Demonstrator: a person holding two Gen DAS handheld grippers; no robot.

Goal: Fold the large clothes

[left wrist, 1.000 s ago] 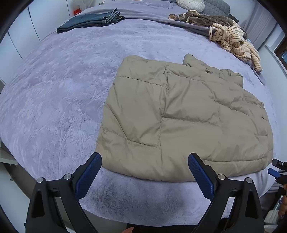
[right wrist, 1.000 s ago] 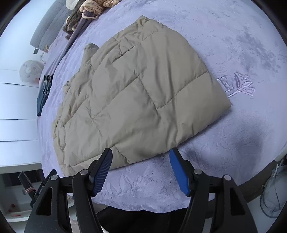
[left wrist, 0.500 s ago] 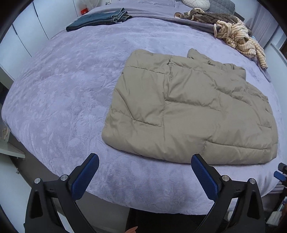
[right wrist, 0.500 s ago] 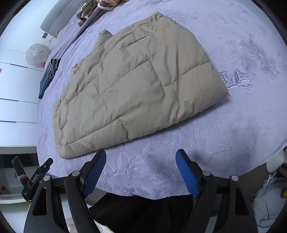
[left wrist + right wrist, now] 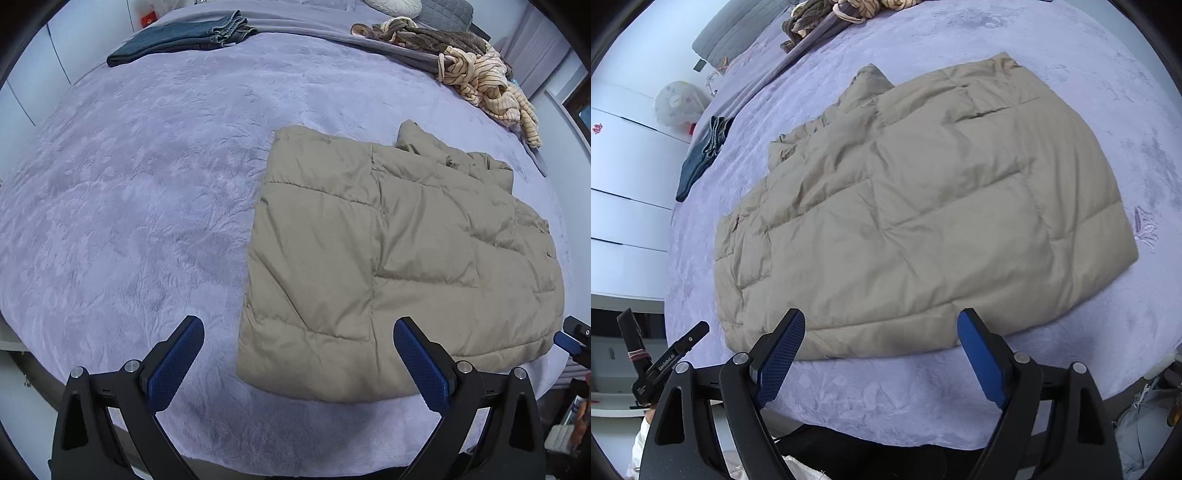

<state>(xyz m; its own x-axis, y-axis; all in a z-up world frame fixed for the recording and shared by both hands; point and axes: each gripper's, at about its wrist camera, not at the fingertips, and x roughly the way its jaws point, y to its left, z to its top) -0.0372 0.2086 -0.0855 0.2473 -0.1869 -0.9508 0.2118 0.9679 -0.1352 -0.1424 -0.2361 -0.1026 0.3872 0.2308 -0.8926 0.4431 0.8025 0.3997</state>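
Note:
A beige quilted puffer jacket [image 5: 399, 258] lies folded flat on the lilac bedspread [image 5: 140, 192], near the bed's front edge. It also shows in the right wrist view [image 5: 916, 206]. My left gripper [image 5: 299, 362] is open and empty, just above the jacket's near left corner. My right gripper [image 5: 881, 354] is open and empty, hovering at the jacket's near hem. The left gripper's tip [image 5: 687, 339] shows at the left of the right wrist view, and the right gripper's tip [image 5: 570, 338] at the right edge of the left wrist view.
Folded dark jeans [image 5: 181, 37] lie at the far left of the bed. A heap of striped and brown clothes [image 5: 476, 70] lies at the far right. White cupboards [image 5: 624, 177] stand beside the bed. The bed edge [image 5: 258, 454] runs right in front of the grippers.
Both grippers have moved back in toward the jacket's near edge after pulling away half a second ago. The jacket has not moved. Both stay open.

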